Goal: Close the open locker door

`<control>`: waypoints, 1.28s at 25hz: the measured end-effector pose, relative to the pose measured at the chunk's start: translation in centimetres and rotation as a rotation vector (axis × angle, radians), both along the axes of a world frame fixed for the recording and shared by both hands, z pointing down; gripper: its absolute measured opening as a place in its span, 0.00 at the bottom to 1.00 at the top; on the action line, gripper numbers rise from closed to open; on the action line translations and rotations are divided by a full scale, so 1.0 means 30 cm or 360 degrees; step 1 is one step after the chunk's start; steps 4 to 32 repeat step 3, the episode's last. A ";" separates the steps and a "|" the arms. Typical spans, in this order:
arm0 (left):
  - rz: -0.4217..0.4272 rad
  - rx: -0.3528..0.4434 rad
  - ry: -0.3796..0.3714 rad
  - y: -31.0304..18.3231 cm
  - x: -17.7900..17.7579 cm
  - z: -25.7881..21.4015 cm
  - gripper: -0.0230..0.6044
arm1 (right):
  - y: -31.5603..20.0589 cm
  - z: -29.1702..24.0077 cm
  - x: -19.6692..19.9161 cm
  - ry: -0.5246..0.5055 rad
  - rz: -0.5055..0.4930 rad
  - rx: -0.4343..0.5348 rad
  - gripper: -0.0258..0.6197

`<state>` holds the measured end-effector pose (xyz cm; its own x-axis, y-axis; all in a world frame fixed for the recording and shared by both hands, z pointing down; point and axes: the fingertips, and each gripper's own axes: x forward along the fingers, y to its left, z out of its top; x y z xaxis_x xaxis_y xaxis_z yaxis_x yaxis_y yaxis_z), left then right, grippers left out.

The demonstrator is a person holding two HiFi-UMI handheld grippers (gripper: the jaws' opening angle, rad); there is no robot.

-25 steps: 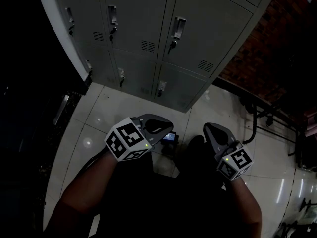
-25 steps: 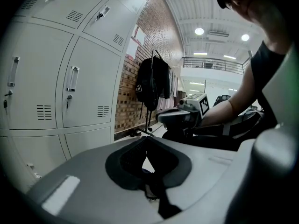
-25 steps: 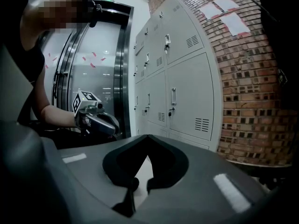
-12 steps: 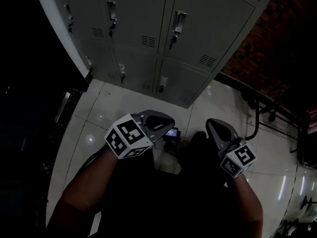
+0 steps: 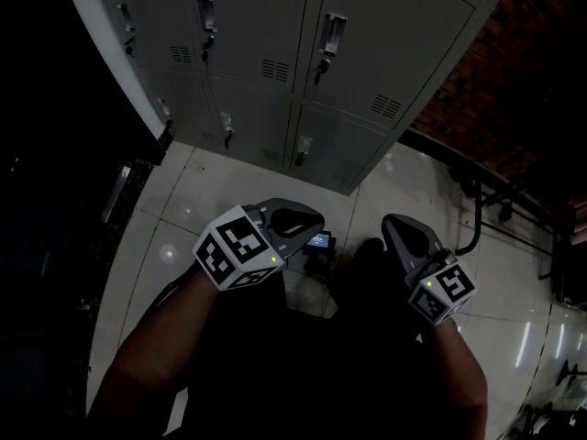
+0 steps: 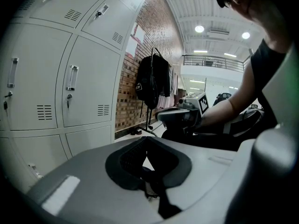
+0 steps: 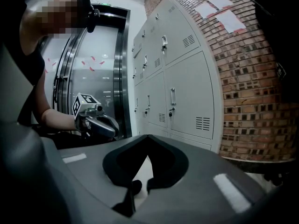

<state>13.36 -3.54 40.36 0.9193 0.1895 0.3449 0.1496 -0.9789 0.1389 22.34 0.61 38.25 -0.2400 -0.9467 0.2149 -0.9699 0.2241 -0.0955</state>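
A bank of grey lockers (image 5: 367, 53) stands ahead; every door that shows sits flush, each with a handle and a lock. No open door is in view. Low by the person's body, my left gripper (image 5: 307, 223) and right gripper (image 5: 394, 227) point at the lockers, both well short of them. The left gripper (image 6: 154, 190) has its jaws together with nothing between them. The right gripper (image 7: 140, 188) is likewise shut and holds nothing. Each gripper view shows locker doors (image 6: 84, 83) (image 7: 187, 97) off to one side and the other gripper (image 6: 180, 115) (image 7: 100, 125).
A brick wall (image 5: 514, 90) runs to the right of the lockers, with black metal stand legs (image 5: 477, 218) at its foot. A black bag (image 6: 152, 80) hangs on a rack. A metal-framed glass door (image 7: 100, 73) lies left. A small lit screen (image 5: 318, 241) sits between the grippers.
Both grippers have edged slightly up and forward in the head view, and the head has tilted a little. Neither gripper's jaws have changed.
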 end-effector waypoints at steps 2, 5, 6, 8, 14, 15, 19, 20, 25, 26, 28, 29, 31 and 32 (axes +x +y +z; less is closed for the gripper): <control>0.0000 0.0001 -0.0002 0.000 0.000 0.000 0.06 | -0.001 -0.005 -0.004 -0.0014 -0.0004 0.0009 0.04; 0.0000 0.0002 -0.0002 0.001 -0.001 0.000 0.06 | -0.002 -0.008 -0.006 -0.0024 -0.0006 0.0016 0.04; 0.0000 0.0002 -0.0002 0.001 -0.001 0.000 0.06 | -0.002 -0.008 -0.006 -0.0024 -0.0006 0.0016 0.04; 0.0000 0.0002 -0.0002 0.001 -0.001 0.000 0.06 | -0.002 -0.008 -0.006 -0.0024 -0.0006 0.0016 0.04; 0.0000 0.0002 -0.0002 0.001 -0.001 0.000 0.06 | -0.002 -0.008 -0.006 -0.0024 -0.0006 0.0016 0.04; 0.0000 0.0002 -0.0002 0.001 -0.001 0.000 0.06 | -0.002 -0.008 -0.006 -0.0024 -0.0006 0.0016 0.04; 0.0000 0.0002 -0.0002 0.001 -0.001 0.000 0.06 | -0.002 -0.008 -0.006 -0.0024 -0.0006 0.0016 0.04; 0.0000 0.0002 -0.0002 0.001 -0.001 0.000 0.06 | -0.002 -0.008 -0.006 -0.0024 -0.0006 0.0016 0.04; 0.0000 0.0002 -0.0002 0.001 -0.001 0.000 0.06 | -0.002 -0.008 -0.006 -0.0024 -0.0006 0.0016 0.04; 0.0000 0.0002 -0.0002 0.001 -0.001 0.000 0.06 | -0.002 -0.008 -0.006 -0.0024 -0.0006 0.0016 0.04; 0.0000 0.0002 -0.0002 0.001 -0.001 0.000 0.06 | -0.002 -0.008 -0.006 -0.0024 -0.0006 0.0016 0.04; 0.0000 0.0002 -0.0002 0.001 -0.001 0.000 0.06 | -0.002 -0.008 -0.006 -0.0024 -0.0006 0.0016 0.04; 0.0000 0.0002 -0.0002 0.001 -0.001 0.000 0.06 | -0.002 -0.008 -0.006 -0.0024 -0.0006 0.0016 0.04; 0.0000 0.0002 -0.0002 0.001 -0.001 0.000 0.06 | -0.002 -0.008 -0.006 -0.0024 -0.0006 0.0016 0.04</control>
